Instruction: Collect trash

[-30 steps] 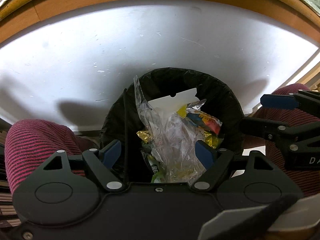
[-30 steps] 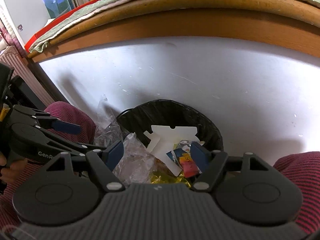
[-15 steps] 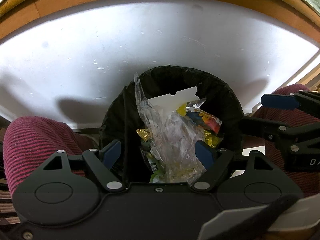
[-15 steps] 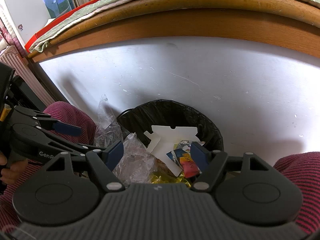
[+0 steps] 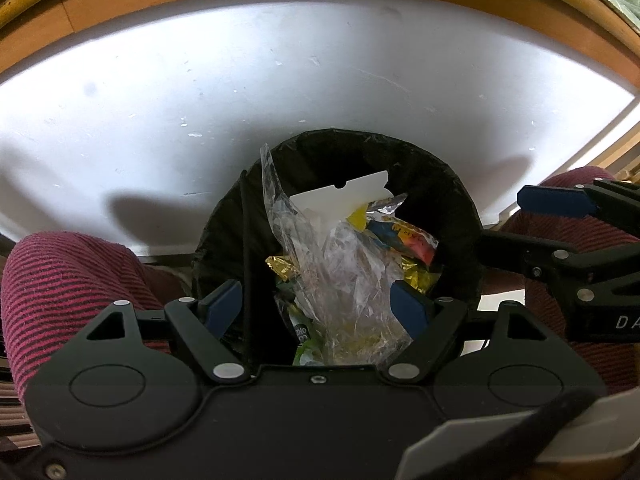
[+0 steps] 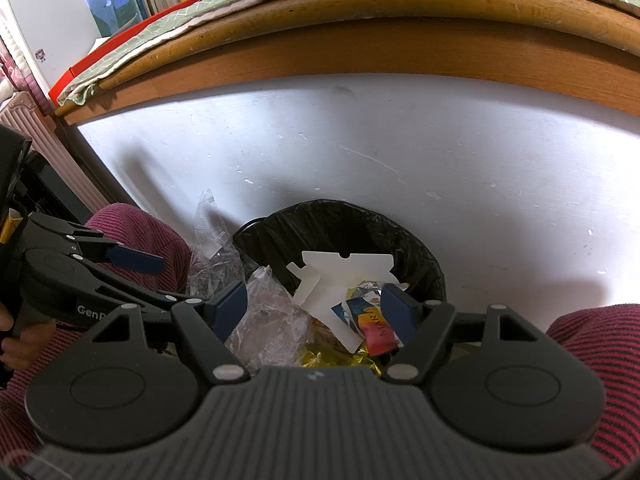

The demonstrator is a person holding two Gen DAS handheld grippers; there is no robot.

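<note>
Trash (image 5: 352,276) (wrappers, clear film, a white card) sat heaped in the black-lined bin (image 5: 448,208) against the white wall. Left gripper (image 5: 316,304) and right gripper (image 6: 314,306) hovered above it, jaws wide and empty, likely positioned to press or gather the pile.
</note>
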